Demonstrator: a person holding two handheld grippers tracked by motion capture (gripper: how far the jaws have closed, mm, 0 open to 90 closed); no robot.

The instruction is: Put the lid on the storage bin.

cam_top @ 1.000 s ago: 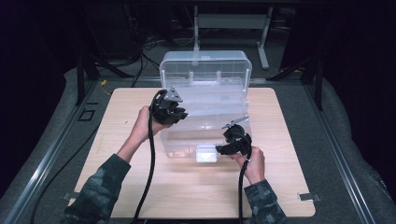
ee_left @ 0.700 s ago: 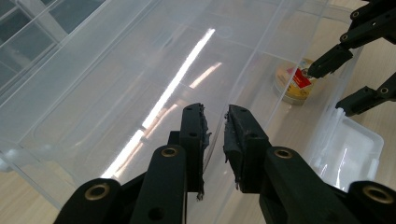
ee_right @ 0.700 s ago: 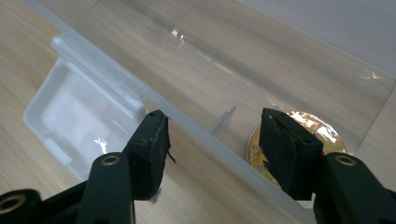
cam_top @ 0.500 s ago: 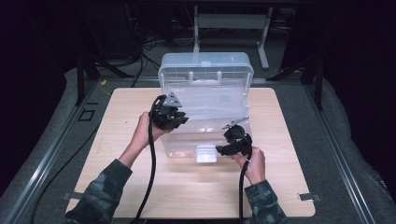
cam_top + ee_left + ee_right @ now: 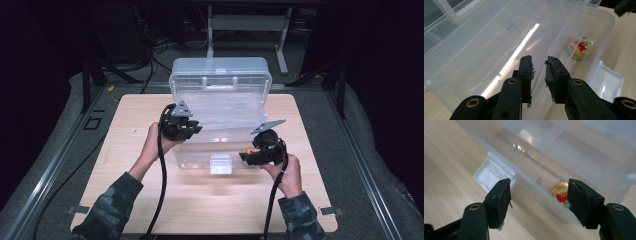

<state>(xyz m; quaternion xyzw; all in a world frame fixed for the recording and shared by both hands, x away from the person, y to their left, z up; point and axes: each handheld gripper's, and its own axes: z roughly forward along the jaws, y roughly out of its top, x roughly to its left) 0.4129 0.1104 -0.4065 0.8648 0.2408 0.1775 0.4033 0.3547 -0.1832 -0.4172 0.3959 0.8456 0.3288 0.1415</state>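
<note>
- The clear plastic storage box (image 5: 220,125) stands open in the middle of the wooden table (image 5: 125,200), its lid (image 5: 220,77) tilted up at the far side.
- The left gripper (image 5: 539,72) has its jaws drawn close on the thin clear wall (image 5: 537,82) of an inner tray at the box's left side; a narrow gap shows between the pads, and whether they press the plastic is hard to tell.
- The right gripper (image 5: 539,195) hangs over the box's near right corner; its jaws have just been opening and stand well apart, nothing between them.
- Inside lies one round gold-and-red tin (image 5: 579,46), on the floor of the box near that corner.
- One latch flap (image 5: 494,173) juts from the near wall onto the table.
- In the high view, the tin is mostly hidden behind the right gripper (image 5: 260,152); both gripper views show it through clear plastic.
- The tin's label is too small to read.
- Two hands, two grippers, two trailing black cables (image 5: 161,190).
</note>
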